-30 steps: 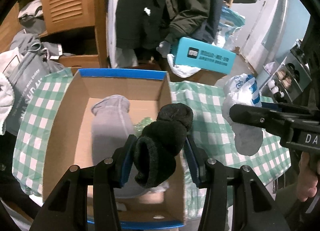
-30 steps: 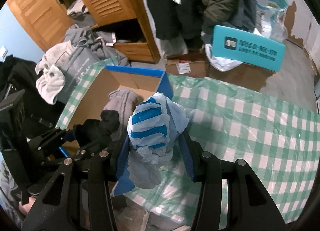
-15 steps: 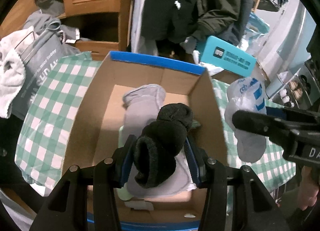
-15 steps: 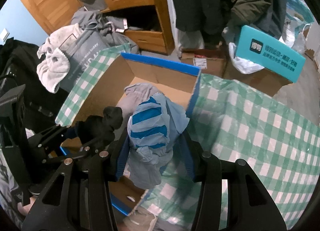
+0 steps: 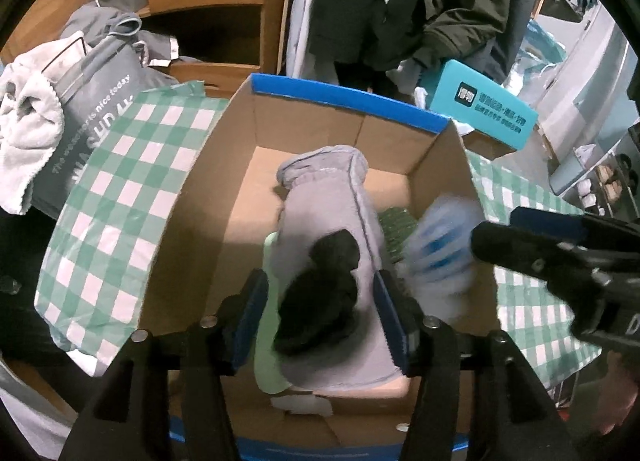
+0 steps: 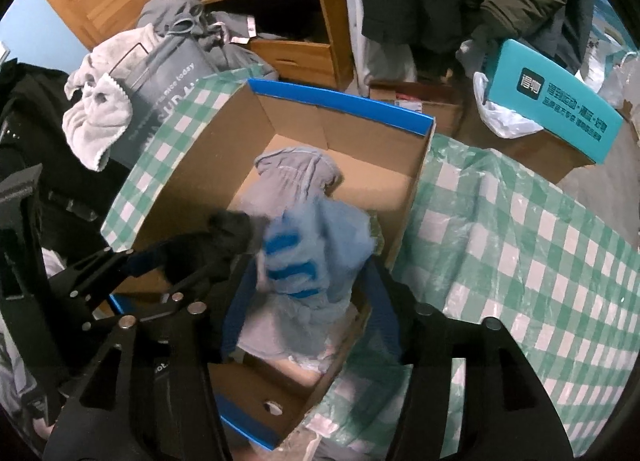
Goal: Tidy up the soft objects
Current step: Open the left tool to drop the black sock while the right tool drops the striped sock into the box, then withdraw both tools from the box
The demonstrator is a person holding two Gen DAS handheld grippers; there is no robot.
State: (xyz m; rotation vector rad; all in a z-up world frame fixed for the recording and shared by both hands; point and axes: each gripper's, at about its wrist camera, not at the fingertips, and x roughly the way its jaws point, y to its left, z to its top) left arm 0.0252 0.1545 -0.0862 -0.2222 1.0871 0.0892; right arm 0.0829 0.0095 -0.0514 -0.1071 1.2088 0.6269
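Both grippers hung over the cardboard box (image 5: 208,197) on the checked cloth (image 5: 120,181), their jaws having just been opening: the left gripper (image 5: 320,301) stood wide around a black sock (image 5: 324,293) with gaps beside the pads, the sock over a grey garment (image 5: 332,197). The right gripper (image 6: 308,301) stood wide around a blurred blue-striped sock (image 6: 304,257). Only the right view showed the teal carton (image 6: 560,101) on a brown box (image 6: 532,149).

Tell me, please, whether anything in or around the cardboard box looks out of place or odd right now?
Nothing looks damaged or spilled. The only oddity: the black sock and the blue-striped cloth appear blurred over the cardboard box, each loose between jaws that have just been opening, apparently dropping onto the grey garment inside.
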